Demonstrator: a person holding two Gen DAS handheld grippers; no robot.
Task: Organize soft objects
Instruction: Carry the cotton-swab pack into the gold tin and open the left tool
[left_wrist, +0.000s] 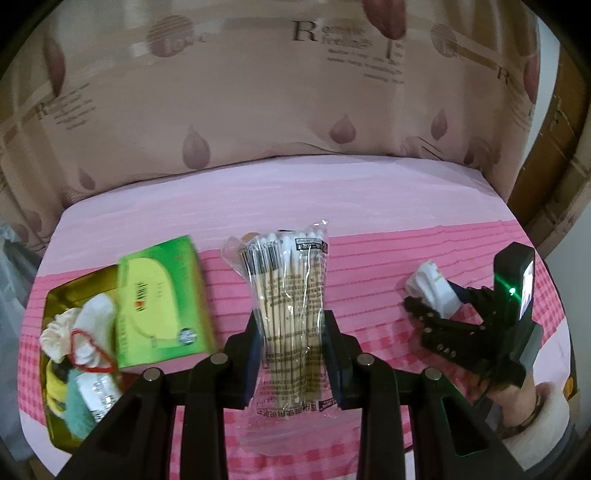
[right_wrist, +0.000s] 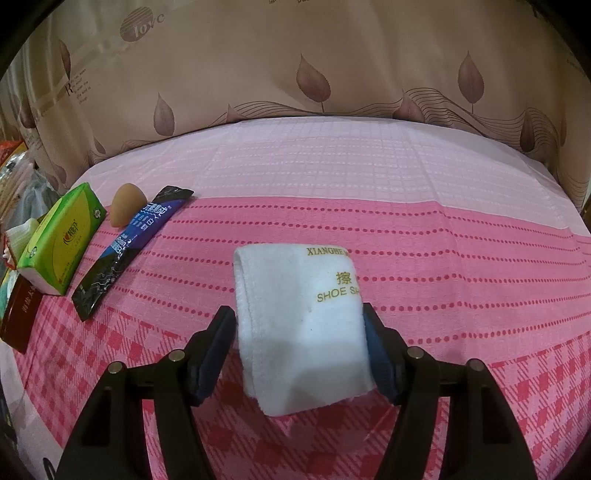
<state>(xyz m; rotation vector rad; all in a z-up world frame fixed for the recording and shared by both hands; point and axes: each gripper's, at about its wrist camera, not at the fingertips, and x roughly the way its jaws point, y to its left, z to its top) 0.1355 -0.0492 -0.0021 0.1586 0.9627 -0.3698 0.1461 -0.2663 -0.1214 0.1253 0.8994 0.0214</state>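
Pink cloth (right_wrist: 406, 229), pale along its far edge and checked toward the near edge, covers the surface, with a beige leaf-printed curtain (right_wrist: 258, 66) hanging behind it. At the left edge sits a gold tin (left_wrist: 53, 295) holding soft things: a cream scrunchie (left_wrist: 55, 332), a white piece of cloth (left_wrist: 98, 314), a red loop (left_wrist: 88, 350) and something teal and fluffy (left_wrist: 79, 413). A green tissue pack (left_wrist: 162, 299) leans over the tin's right rim. Seen from the right wrist, that same green tissue pack (right_wrist: 61, 243) lies near the left edge, with a brown egg-shaped sponge (right_wrist: 127, 208) just beside it and a dark blue sachet (right_wrist: 129, 251) lying slantwise next to both; a dark red box (right_wrist: 18, 314) sits nearer the front left corner. The left gripper (left_wrist: 291, 350) is clamped on a clear bag of cotton swabs (left_wrist: 288, 295), which stands between its blue-padded fingers (left_wrist: 251, 362) around the middle of the surface, cotton tips pointing away toward the far edge. The right gripper (right_wrist: 299, 354) is closed on a folded white shoe-shine cloth (right_wrist: 295, 325) printed with gold lettering, its pads (right_wrist: 380, 354) pressing both sides; the cloth is toward the right edge, and whether it touches the surface cannot be told. From the left wrist, the right gripper (left_wrist: 424, 299) and its white cloth (left_wrist: 432, 284) show near the right edge, well apart from the swabs.
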